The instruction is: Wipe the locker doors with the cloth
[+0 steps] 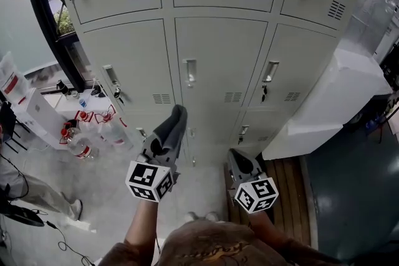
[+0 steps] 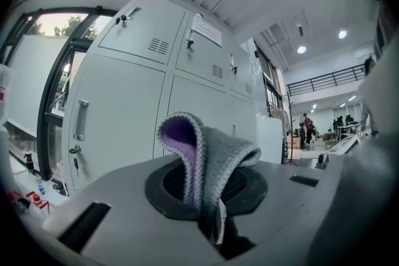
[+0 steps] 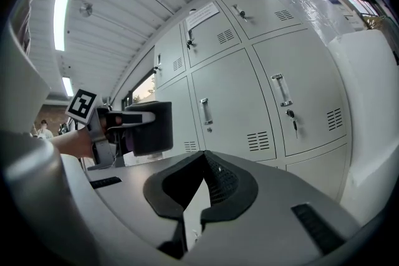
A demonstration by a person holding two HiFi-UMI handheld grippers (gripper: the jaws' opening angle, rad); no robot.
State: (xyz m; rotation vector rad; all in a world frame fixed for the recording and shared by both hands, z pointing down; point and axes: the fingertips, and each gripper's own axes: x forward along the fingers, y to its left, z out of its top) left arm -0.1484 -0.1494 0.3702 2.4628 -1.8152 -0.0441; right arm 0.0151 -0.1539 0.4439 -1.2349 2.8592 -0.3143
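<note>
left tongs (image 1: 163, 147) pinch the cloth (image 1: 173, 124), lower centre, apparently still apart from the locker doors (image 1: 215, 50) | advice: lay the fold flat, wipe in overlapping strokes, go around the handles (image 1: 190, 71) | cloth: soft grey knit, purple inside, folded; doors: smooth pale painted metal, slotted vents (image 1: 232, 97) | right tongs (image 3: 201, 165) pressed together, empty

The lower end of the cloth (image 2: 215, 152) is hidden between the closed jaws of the left gripper (image 2: 209, 196), so its full extent cannot be told. Ahead of both grippers, the top row of the lockers (image 1: 215, 53) is cut off by the head view's upper edge. The lowest doors are partly hidden behind the right gripper (image 1: 237, 162). The print on the notice (image 2: 206, 30) above the left gripper is too small to be read.
</note>
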